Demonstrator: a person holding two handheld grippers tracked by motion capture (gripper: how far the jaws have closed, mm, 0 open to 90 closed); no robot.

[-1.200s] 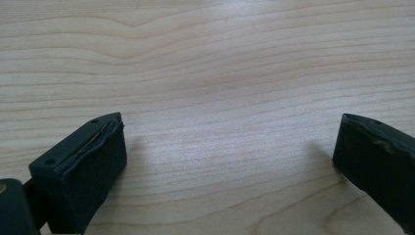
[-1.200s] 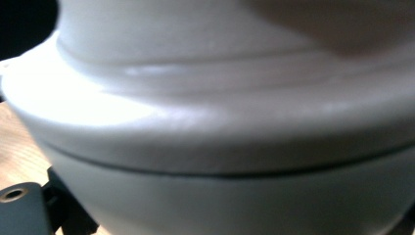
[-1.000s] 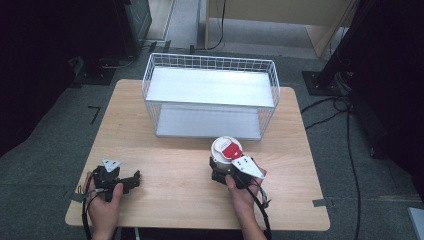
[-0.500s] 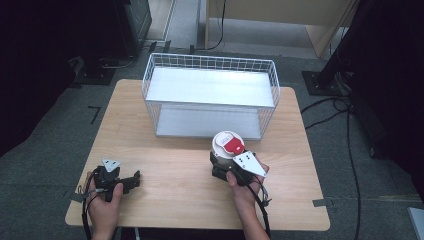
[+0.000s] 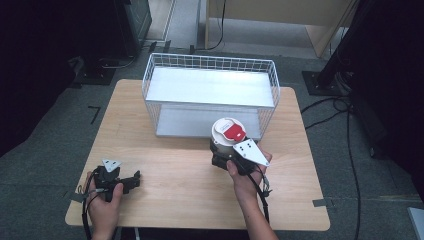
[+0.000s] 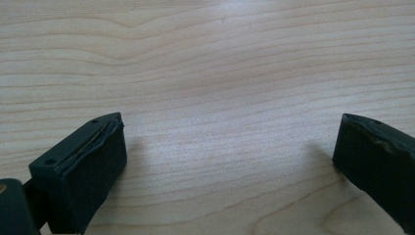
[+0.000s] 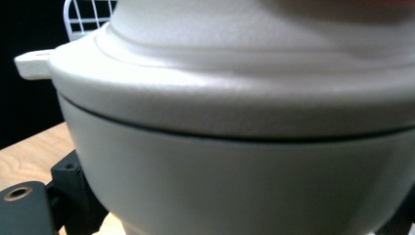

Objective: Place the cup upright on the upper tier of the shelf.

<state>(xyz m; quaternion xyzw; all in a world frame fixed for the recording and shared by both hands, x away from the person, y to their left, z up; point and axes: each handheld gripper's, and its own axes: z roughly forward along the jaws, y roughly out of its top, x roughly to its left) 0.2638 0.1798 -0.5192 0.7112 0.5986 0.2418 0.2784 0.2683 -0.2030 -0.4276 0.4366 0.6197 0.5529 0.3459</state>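
My right gripper [image 5: 226, 152] clasps a white lidded container [image 5: 227, 133] with a red patch on its lid, just in front of the wire basket [image 5: 150, 75], contents unseen. My left gripper [image 5: 131, 180] rests spread apart on the table [image 5: 175, 200].

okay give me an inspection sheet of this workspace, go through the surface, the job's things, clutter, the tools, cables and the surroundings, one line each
Surface: light wooden table, bare between the hands.
Job's things: white lidded container with a red patch on top, held near the front of the white wire basket at the table's far side; basket looks empty.
Clutter: nothing seen.
Tools: left tool rests low over the table near its front left corner, jaws apart with bare wood between them; right tool is closed on the container's lower body.
Cables: one trails from the right tool along the forearm; others lie on the floor to the right.
Surroundings: grey floor, dark stands, a wooden cabinet behind.
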